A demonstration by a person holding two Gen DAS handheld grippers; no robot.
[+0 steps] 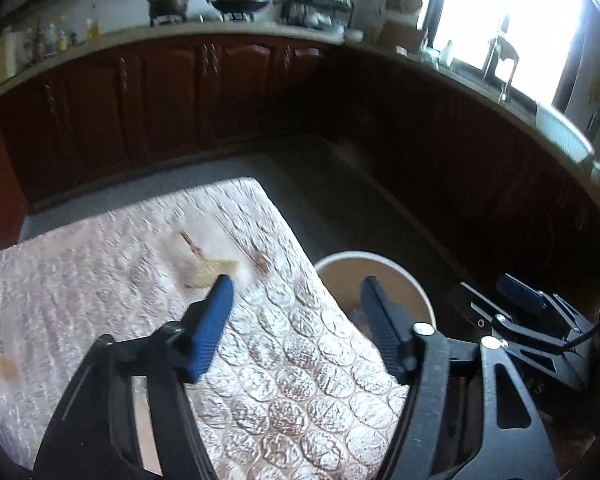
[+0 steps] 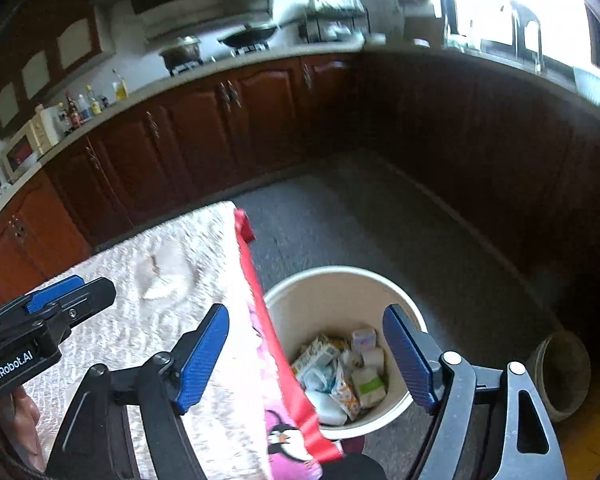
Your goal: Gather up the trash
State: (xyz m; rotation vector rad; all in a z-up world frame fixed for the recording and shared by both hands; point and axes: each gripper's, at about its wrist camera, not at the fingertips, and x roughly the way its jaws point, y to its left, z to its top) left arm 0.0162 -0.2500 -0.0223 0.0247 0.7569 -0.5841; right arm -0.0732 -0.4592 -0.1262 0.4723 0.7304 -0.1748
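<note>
Both tools, the left tool (image 1: 296, 300) and right tool (image 2: 306, 354), stand wide open and empty above the bin (image 2: 384, 280) beside the surface's (image 1: 100, 280) right edge, so trash (image 2: 340, 368) lies inside while a scrap (image 1: 212, 270) waits near the far edge.

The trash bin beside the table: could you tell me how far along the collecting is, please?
Done: the bin already holds several wrappers. In hand: nothing; the left gripper and right gripper are both open and empty. Left: a scrap lies on the tablecloth.

Quilted table (image 1: 100, 280) bears scraps (image 1: 214, 270); bin (image 2: 324, 292) on floor (image 2: 340, 216).
</note>
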